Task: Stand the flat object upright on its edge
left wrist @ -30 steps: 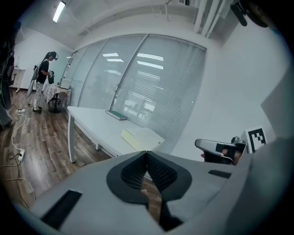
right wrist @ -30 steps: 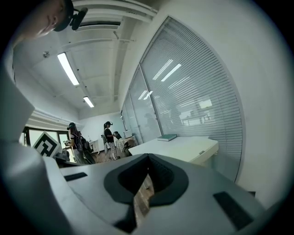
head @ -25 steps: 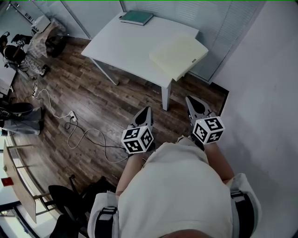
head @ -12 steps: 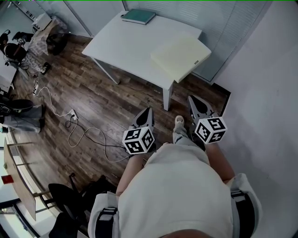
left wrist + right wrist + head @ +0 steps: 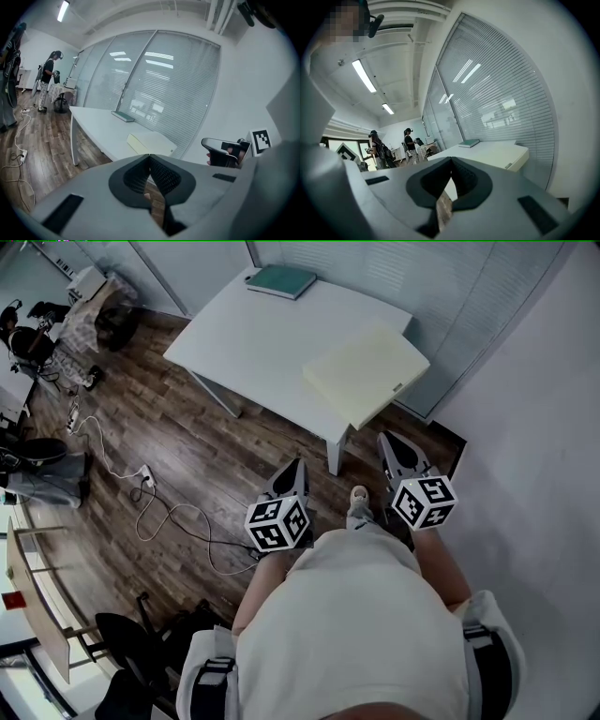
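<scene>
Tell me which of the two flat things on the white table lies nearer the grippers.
The large pale-yellow slab, at the near right corner of the table. The smaller teal book lies at the far edge.

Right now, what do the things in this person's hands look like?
The left tool and right tool are grey wedges tapering to a tip, with black textured pads. Each carries a white cube with black square markers. The person wears a pale top.
</scene>
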A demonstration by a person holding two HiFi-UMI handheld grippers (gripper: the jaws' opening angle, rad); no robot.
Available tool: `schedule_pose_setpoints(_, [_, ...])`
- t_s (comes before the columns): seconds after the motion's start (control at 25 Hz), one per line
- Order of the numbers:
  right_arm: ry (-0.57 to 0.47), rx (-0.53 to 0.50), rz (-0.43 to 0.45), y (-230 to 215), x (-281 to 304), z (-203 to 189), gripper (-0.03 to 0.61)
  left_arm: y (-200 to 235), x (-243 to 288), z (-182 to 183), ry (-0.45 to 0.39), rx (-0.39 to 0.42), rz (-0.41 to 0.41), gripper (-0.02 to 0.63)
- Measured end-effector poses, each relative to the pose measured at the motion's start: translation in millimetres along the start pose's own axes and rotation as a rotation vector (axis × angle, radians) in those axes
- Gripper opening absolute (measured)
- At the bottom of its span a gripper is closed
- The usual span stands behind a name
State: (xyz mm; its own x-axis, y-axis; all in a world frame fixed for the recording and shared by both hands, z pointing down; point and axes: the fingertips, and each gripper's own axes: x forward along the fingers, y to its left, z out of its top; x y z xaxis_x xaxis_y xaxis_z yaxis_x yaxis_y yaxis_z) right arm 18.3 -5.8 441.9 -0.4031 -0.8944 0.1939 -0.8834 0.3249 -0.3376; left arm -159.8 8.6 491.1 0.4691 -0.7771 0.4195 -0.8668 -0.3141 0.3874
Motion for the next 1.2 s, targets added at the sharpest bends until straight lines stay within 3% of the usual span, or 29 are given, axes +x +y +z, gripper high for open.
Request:
schedule_pose_setpoints(0.72, [0.020, -0.040, 0.065, -59, 58, 60, 0.018, -27, 79, 57, -0.032, -0.013, 0.042, 0.021])
schedule_pose_setpoints(1.2, [0.029, -0.022, 0.053, -117, 85, 58, 0.018, -36, 133, 68, -0.058, -0.031, 0.054, 0.021])
